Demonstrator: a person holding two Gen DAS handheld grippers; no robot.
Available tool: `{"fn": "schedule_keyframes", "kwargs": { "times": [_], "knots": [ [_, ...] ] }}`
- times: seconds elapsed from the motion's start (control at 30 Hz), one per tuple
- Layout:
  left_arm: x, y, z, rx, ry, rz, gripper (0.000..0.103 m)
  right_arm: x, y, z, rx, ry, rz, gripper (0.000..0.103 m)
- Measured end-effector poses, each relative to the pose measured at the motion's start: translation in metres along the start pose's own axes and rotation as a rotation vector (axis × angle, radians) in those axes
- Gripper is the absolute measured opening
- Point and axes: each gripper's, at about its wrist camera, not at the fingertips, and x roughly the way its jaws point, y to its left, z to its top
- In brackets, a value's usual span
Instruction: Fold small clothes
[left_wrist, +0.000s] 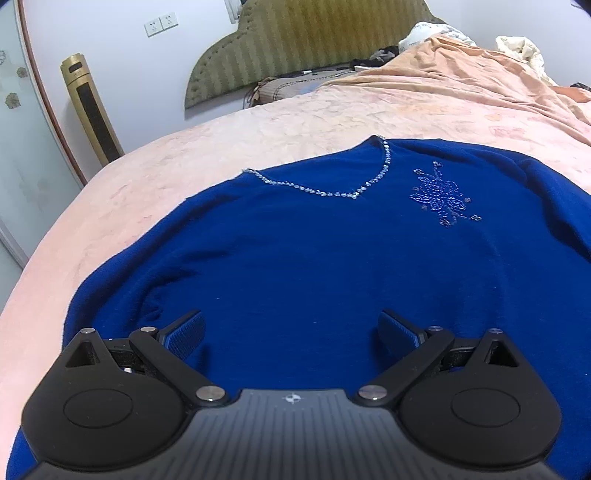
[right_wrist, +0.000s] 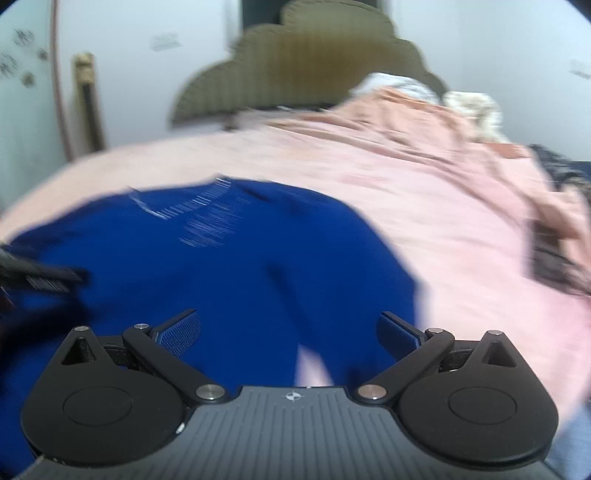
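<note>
Both tongs, left tongs (left_wrist: 291, 332) and right tongs (right_wrist: 290, 332), hang released over my blue sweater (left_wrist: 314, 258)'s hem; its neckline lies straight ahead.

Sweater (left_wrist: 295, 266): right sleeve cut off by frame edge; hem hidden behind gripper body.
Right view: motion-blurred; beadwork (right_wrist: 207, 218) smeared into streaks.
Dark object (right_wrist: 40, 277) at left edge: unidentifiable.

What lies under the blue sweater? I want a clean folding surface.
The blue knit sweater with a rhinestone neckline lies flat on a pink patterned bedspread, which shows all around it. The bedspread directly beneath is covered, so anything there cannot be seen.
</note>
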Motion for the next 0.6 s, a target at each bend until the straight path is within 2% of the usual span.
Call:
{"fn": "schedule_keyframes", "kwargs": {
  "times": [0.07,0.13,0.17,0.23,0.27,0.33,0.4,0.47,0.6],
  "knots": [
    [0.001,-0.004,0.000,0.008,0.002,-0.008,0.101,-0.011,-0.013,-0.009,-0.014,0.035,-0.048,0.090],
    [0.001,-0.009,0.000,0.018,0.004,-0.015,0.101,-0.019,-0.025,-0.019,-0.003,0.076,-0.072,0.075],
    [0.001,-0.012,0.000,0.024,0.002,-0.019,0.101,-0.022,-0.029,-0.023,0.011,0.094,-0.073,0.070],
    [0.000,-0.015,0.000,0.036,-0.001,-0.023,0.101,-0.021,-0.031,-0.032,0.020,0.123,-0.053,0.053],
    [-0.001,-0.016,0.000,0.044,-0.003,-0.022,0.101,-0.019,-0.032,-0.036,0.024,0.140,-0.042,0.049],
    [-0.002,-0.016,-0.001,0.056,-0.009,-0.012,0.101,-0.012,-0.029,-0.042,0.020,0.169,-0.033,0.022],
    [-0.002,-0.013,-0.001,0.053,-0.011,0.003,0.101,-0.010,-0.024,-0.046,0.000,0.181,-0.034,0.007],
    [-0.001,-0.008,0.000,0.035,-0.003,0.010,0.101,-0.014,-0.027,-0.042,0.022,0.156,-0.014,0.004],
    [0.003,0.000,0.002,0.001,0.011,0.013,0.101,-0.028,-0.072,-0.011,0.259,0.031,0.138,0.004]
  ]
}}
